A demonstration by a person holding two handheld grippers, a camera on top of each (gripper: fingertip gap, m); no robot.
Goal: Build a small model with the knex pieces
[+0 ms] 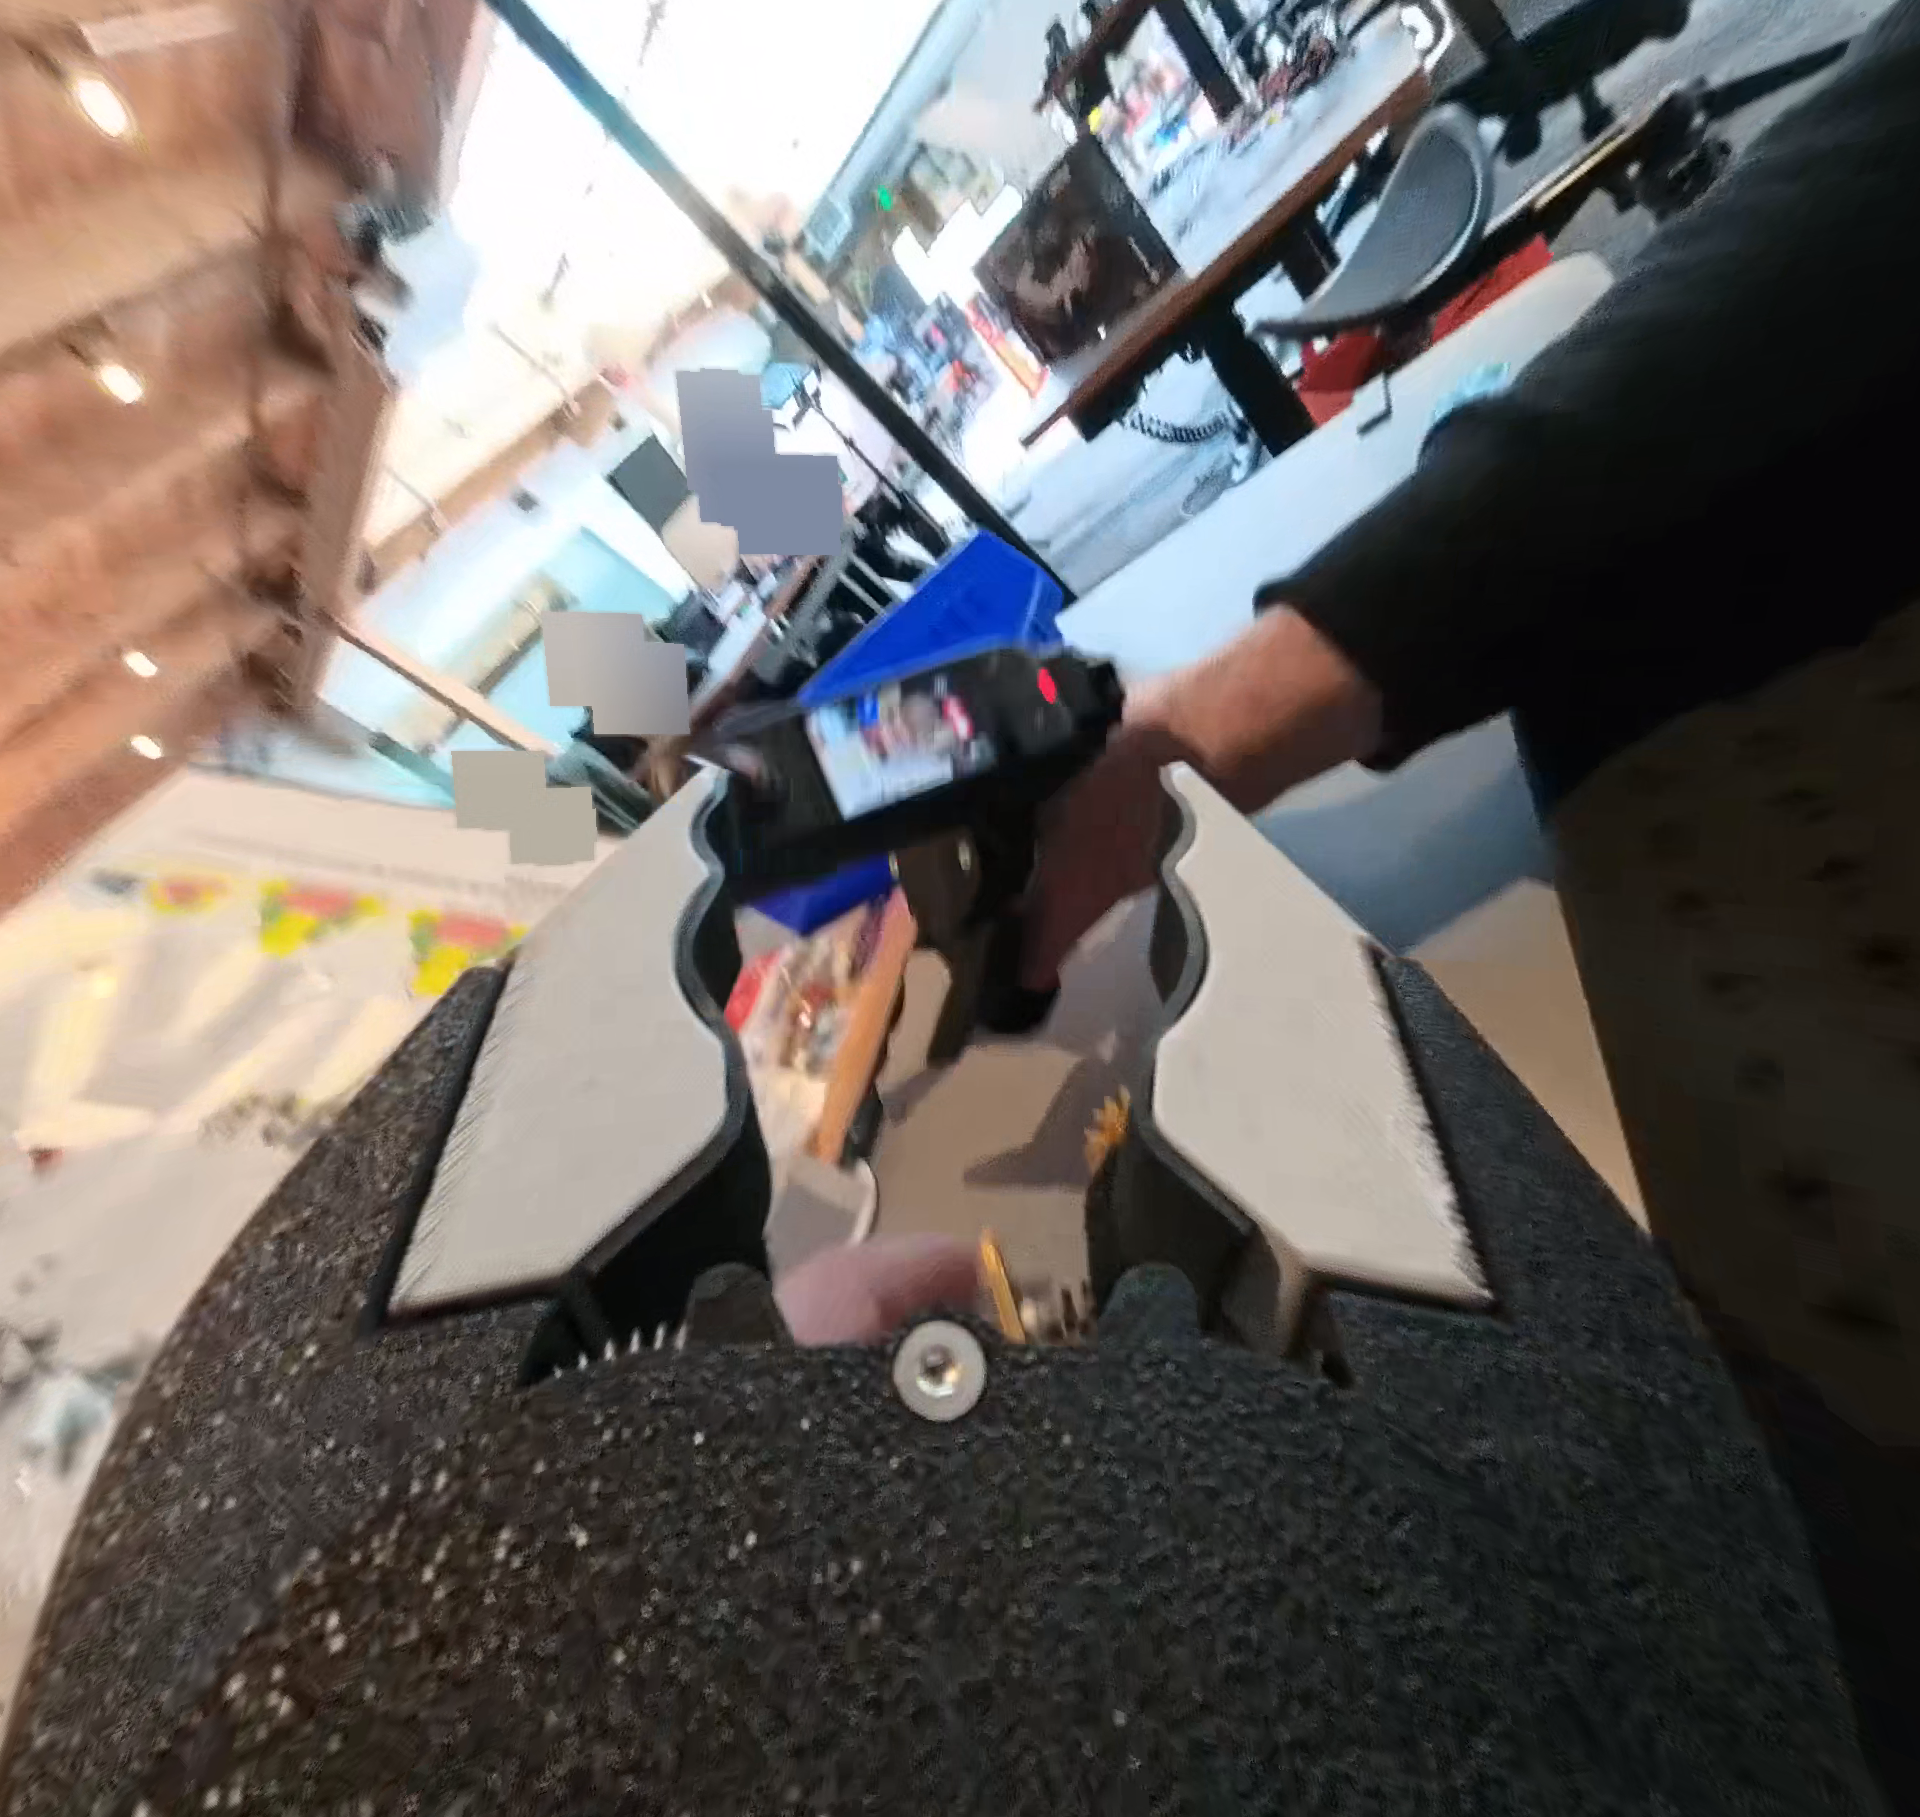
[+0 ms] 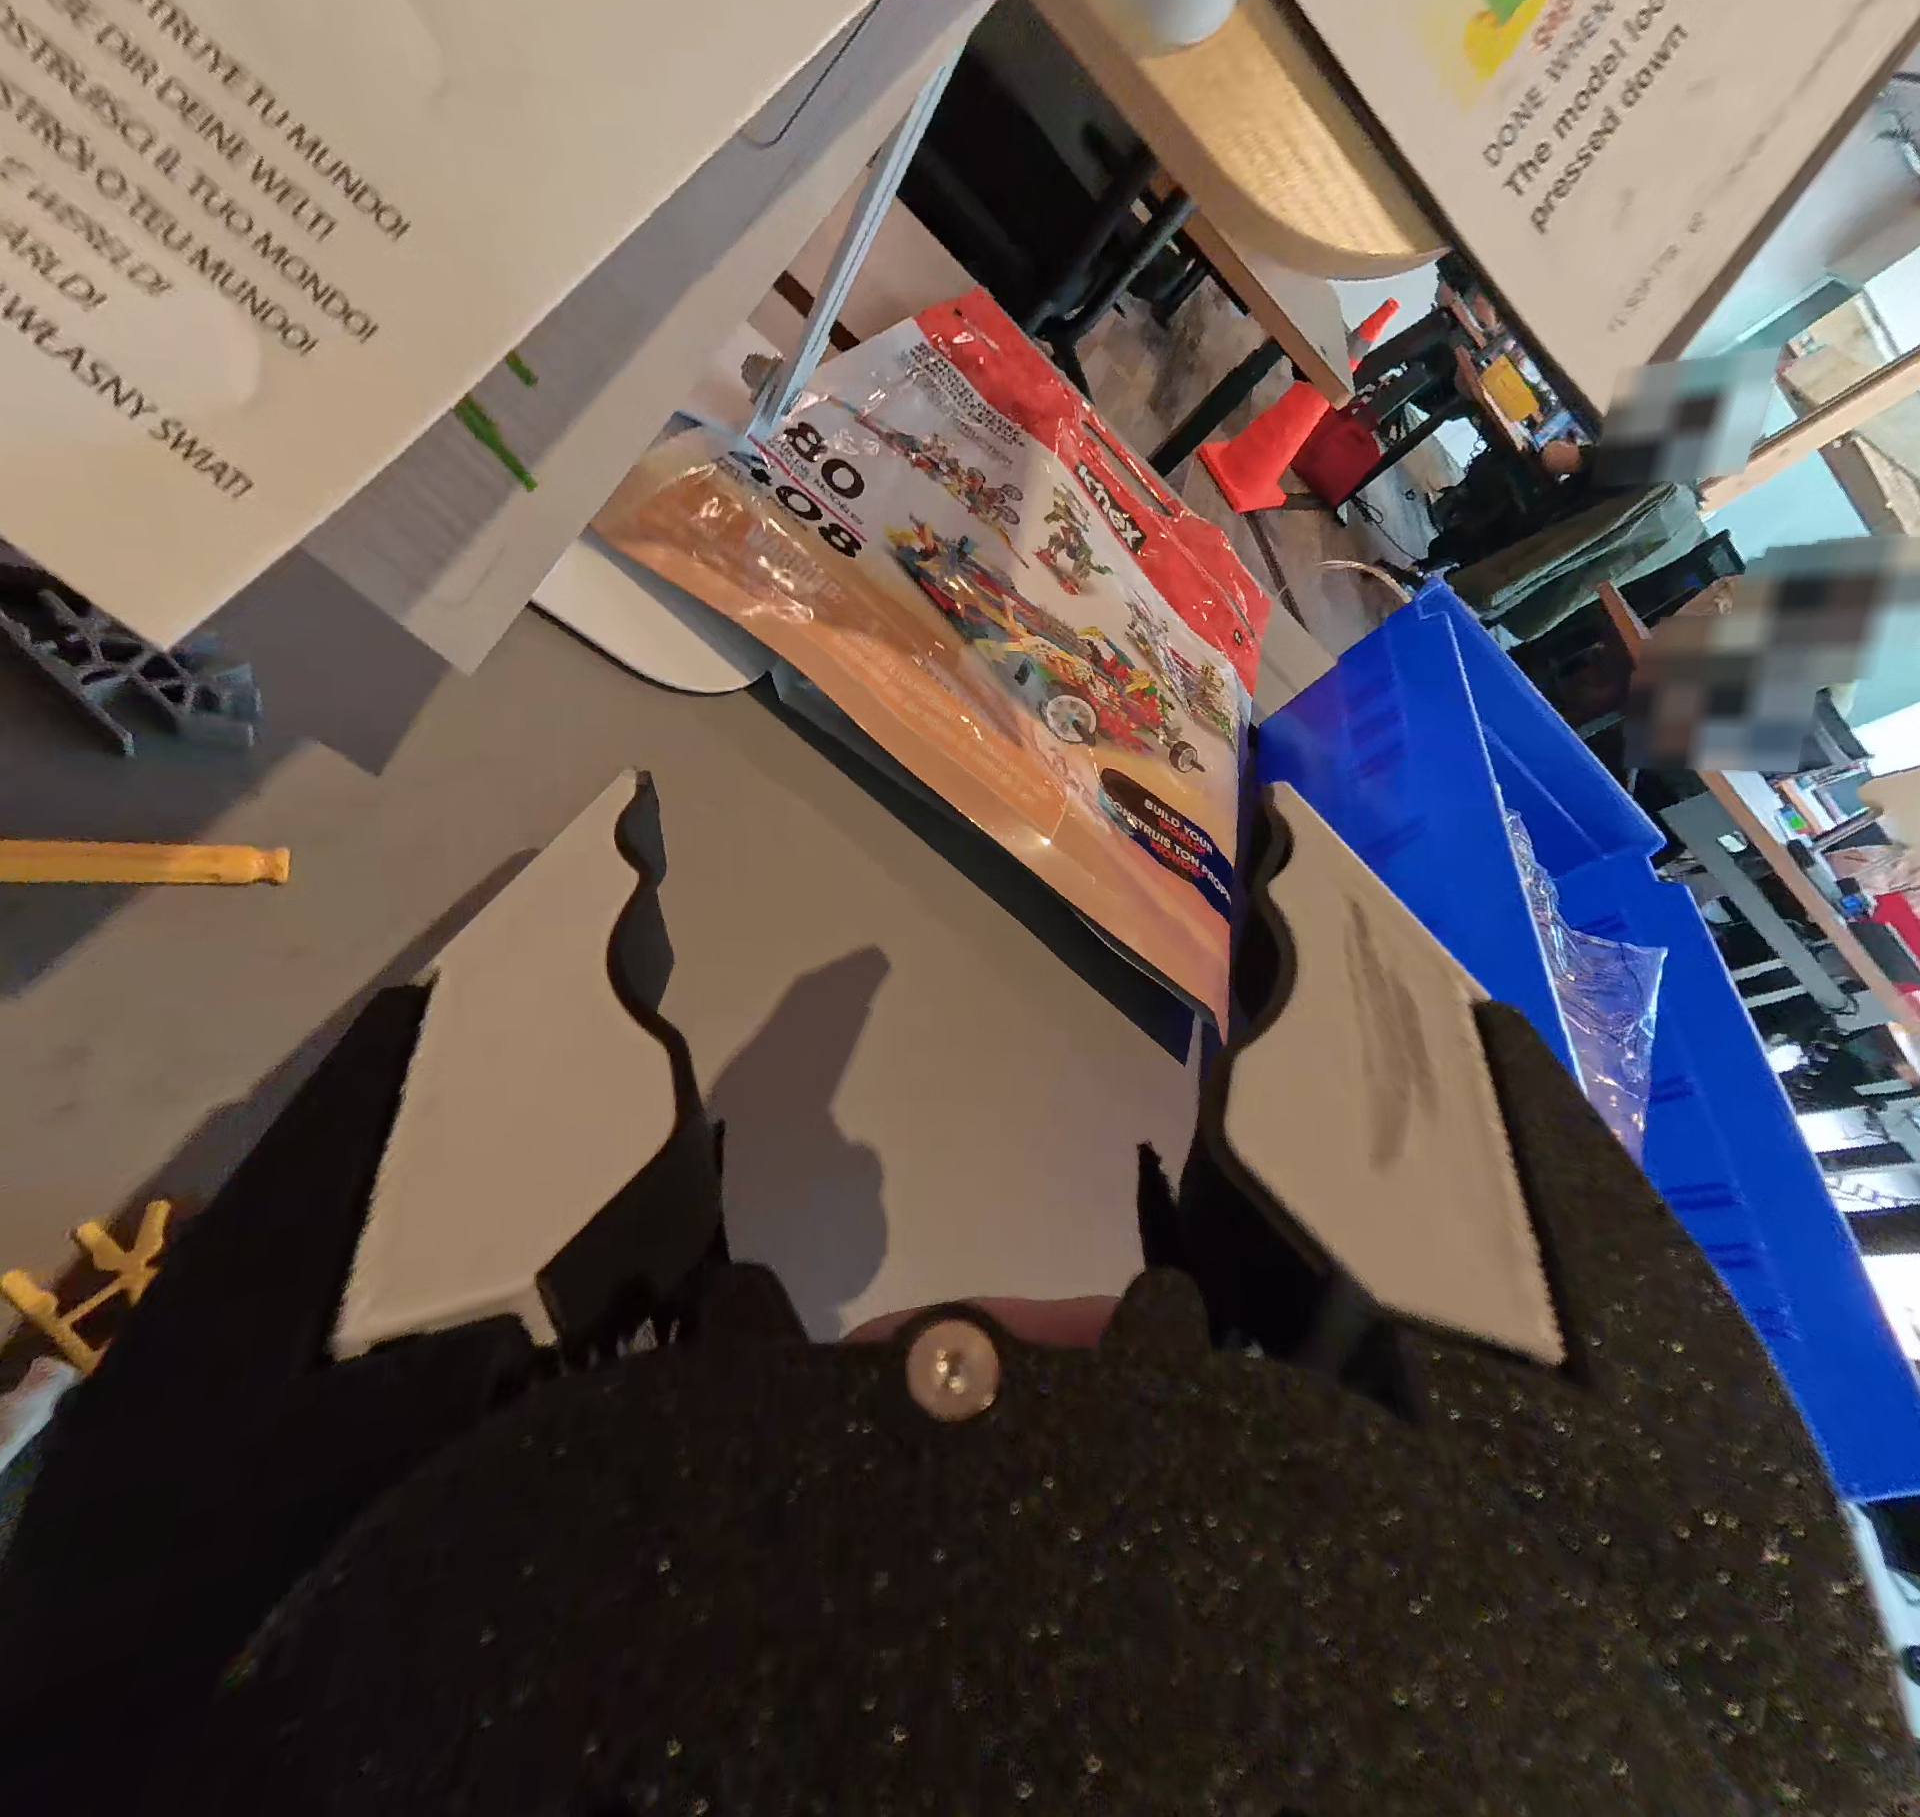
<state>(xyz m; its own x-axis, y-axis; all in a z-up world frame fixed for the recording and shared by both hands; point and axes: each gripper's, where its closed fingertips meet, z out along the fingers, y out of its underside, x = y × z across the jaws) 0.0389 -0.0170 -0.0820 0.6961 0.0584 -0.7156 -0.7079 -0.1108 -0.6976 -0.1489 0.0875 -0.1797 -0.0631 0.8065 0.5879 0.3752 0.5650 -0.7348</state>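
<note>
Right wrist view: printed writing on white booklet page (image 2: 208, 209), far-left corner of the surface. Printed writing and numerals on colourful plastic bag (image 2: 987, 604), far edge. Printed caption on white instruction sheet (image 2: 1621, 105). Left wrist view: nothing legible.

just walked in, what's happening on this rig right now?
A person holds a gripper in each hand; both are open and hold nothing. The right gripper hangs over a grey table, nearest a printed plastic bag beside a blue bin. Printed sheets and a yellow rod lie to its left. The left gripper is tilted up, facing the other gripper in the person's hand.
</note>
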